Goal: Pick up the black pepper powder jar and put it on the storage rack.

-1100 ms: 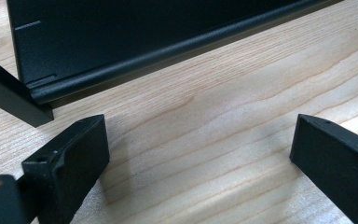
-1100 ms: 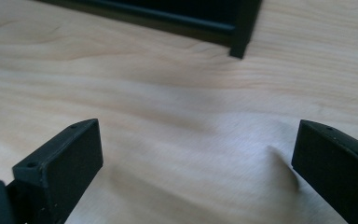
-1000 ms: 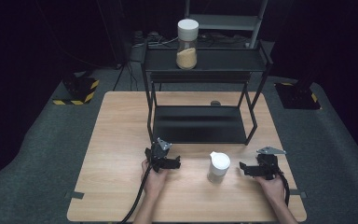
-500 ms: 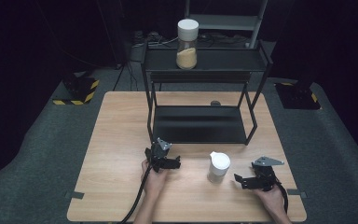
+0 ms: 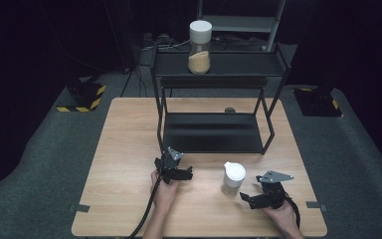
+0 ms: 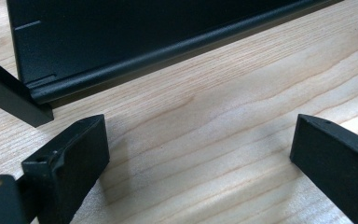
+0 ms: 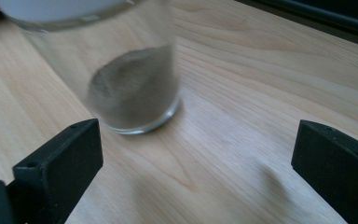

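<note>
We hold the right gripper [image 5: 247, 198] with jaws wide, near the glass jar [image 5: 232, 179]; the left gripper [image 5: 185, 175] likewise gapes empty.

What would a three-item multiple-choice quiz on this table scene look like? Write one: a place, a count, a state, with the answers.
1. Where does the jar of yellowish powder stand?
A. on the rack's top shelf
B. on the rack's bottom shelf
C. on the floor

2. How many white-lidded jars are in the high view?
A. one
B. two
C. four

3. How does the right claw stand toward the small jar on the table?
A. shut on it
B. open, just short of it
C. lifting it

Answers:
1 A: it stands on the upper shelf of the black rack.
2 B: one on the rack, one on the table.
3 B: in the right gripper view the jaws are wide apart and the small jar stands just ahead of them, untouched.
</note>
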